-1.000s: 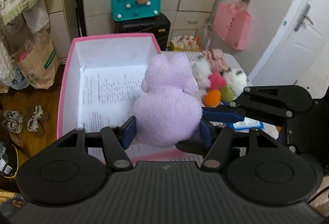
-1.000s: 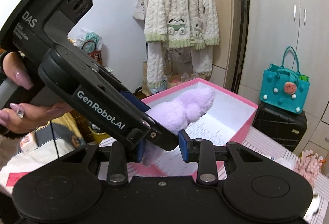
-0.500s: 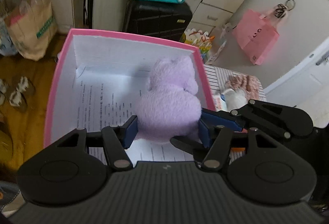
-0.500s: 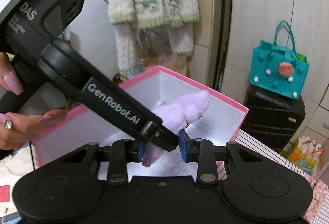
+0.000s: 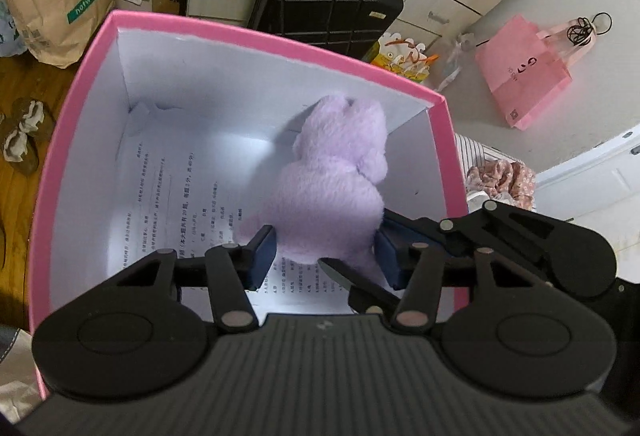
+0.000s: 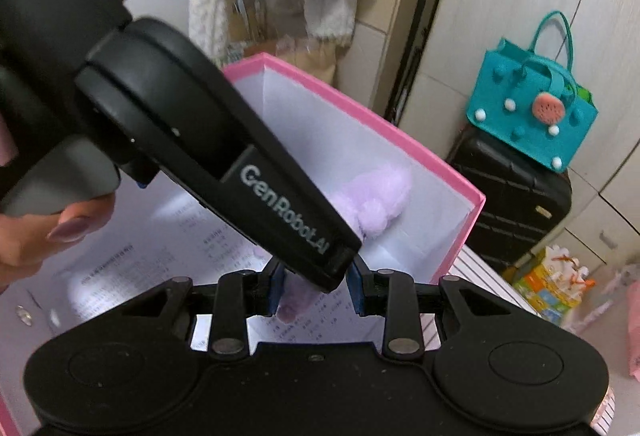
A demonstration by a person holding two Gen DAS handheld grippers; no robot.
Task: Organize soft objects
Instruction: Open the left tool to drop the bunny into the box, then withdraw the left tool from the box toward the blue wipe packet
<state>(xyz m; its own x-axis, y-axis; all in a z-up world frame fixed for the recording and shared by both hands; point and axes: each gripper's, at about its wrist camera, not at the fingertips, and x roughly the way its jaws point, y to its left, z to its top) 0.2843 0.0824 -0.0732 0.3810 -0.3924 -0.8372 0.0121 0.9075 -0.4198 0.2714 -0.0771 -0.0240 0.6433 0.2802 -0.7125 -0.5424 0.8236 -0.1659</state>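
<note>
Largest item: the pink box [image 5: 74, 103], white-lined, with printed paper sheets [image 5: 176, 203] on its floor. A second ago the box sat ahead of the grippers, with its rim below the toy; now both wrist views look down into it, so the carried load has come in over the rim and down toward the floor.

The purple plush toy [image 5: 340, 171] now hangs inside the box, near the far right corner, head toward the back wall. Whether its base touches the paper cannot be told.

Left gripper [image 5: 324, 256]: blue pads sit on both flanks of the toy's lower body. Its jaws have just been closing, with the toy between them, so the plush is squeezed tighter, not let go.

Right gripper [image 6: 316, 286]: narrow, pads clamped on a small lower part of the same toy; the left gripper's finger crosses in front of it and hides most of the contact.

Judgement: transport stage is essentially done; the release is not yet made. Other soft items [image 5: 504, 179] lie outside the box on the striped cloth [image 5: 476, 151], likely next.
</note>
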